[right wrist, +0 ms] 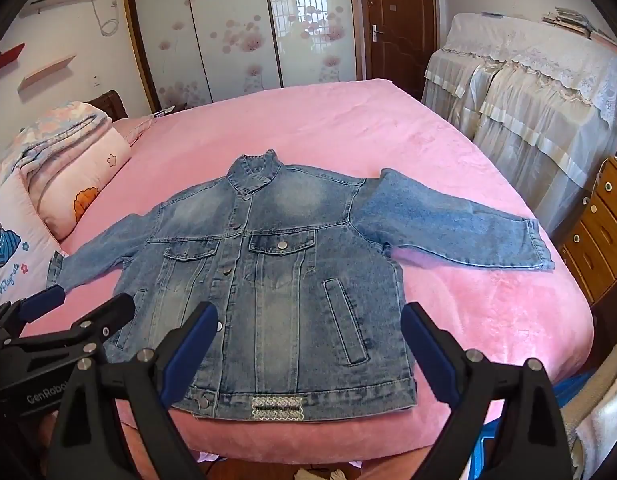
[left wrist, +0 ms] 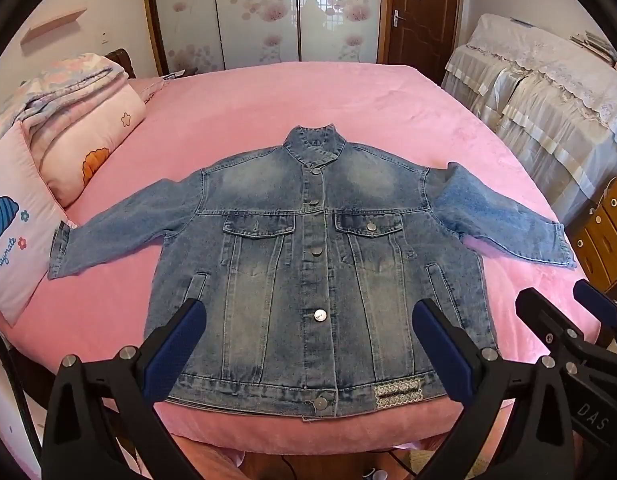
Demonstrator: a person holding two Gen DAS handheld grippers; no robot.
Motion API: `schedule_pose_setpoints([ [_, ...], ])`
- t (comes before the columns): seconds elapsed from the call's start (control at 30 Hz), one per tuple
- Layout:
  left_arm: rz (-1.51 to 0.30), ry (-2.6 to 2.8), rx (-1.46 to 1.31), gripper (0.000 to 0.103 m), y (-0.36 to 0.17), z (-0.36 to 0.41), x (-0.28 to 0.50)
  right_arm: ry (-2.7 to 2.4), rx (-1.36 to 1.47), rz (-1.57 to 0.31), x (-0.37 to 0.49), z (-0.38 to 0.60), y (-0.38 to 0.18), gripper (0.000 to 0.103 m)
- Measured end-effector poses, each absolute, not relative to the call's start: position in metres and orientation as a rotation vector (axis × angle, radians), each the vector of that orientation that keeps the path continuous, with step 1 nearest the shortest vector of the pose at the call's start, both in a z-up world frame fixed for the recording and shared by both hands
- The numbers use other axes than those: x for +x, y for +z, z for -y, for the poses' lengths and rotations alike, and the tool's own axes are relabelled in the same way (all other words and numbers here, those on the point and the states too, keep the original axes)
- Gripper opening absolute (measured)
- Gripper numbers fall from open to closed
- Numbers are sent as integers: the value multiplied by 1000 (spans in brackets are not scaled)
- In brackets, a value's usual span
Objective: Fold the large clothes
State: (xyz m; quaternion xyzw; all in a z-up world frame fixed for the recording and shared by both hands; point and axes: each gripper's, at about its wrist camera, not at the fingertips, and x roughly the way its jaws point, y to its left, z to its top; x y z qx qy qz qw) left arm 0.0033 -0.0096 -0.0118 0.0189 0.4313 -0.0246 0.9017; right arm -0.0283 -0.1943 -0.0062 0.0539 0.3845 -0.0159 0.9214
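- Currently, the denim jacket [left wrist: 316, 264] lies front up and buttoned on the pink bedspread [left wrist: 348, 96], collar toward the wardrobe doors [left wrist: 260, 12], hem along the near edge of the bed.
- Both sleeves are spread sideways: the left sleeve [left wrist: 120, 228] reaches to the cartoon-print pillow [left wrist: 12, 220]; the right sleeve [right wrist: 460, 224] runs toward the wooden drawers [right wrist: 600, 240].
- The left gripper [left wrist: 308, 340] hovers above the hem with its jaws spread wide and nothing between them.
- The right gripper [right wrist: 308, 340] hovers just beside it, likewise wide and empty; neither touches the denim.
- Judged stage: no fold is visible, so the step in hand appears to be the first grasp.
- Recommended grasp points: take one sleeve at its cuff [right wrist: 536, 244], or the hem corner and shoulder of one side, so the panel moves as one flat sheet.
- Close the pads on a seam or cuff band, where the cloth is thick and less likely to slip.
- Lift only enough to clear the surface; denim is stiff and heavy, and a high lift probably drags the whole garment.
- Keep the fold line parallel to the button placket [left wrist: 316, 248].
- Risk: the hem sits at the mattress edge, so a pull toward the person may slide the jacket off.
- Risk: the plush cover may bunch beneath; lay each fold down rather than dragging it.
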Motion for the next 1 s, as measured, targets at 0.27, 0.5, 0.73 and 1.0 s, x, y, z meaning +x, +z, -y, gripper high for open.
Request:
schedule_pose_setpoints([
  [0.27, -882, -36, 22, 102, -14, 15, 6, -19, 115, -790, -26, 199, -9, 94],
  [0.5, -858, -22, 8, 102, -13, 15, 7, -4, 111, -794, -23, 200, -10, 94],
  [0.73, -887, -24, 24, 102, -18, 17, 6, 12, 110, -793, -22, 201, -11, 94],
  [1.0, -897, -32, 20, 102, -18, 17, 6, 20, 109, -793, -22, 201, -12, 94],
])
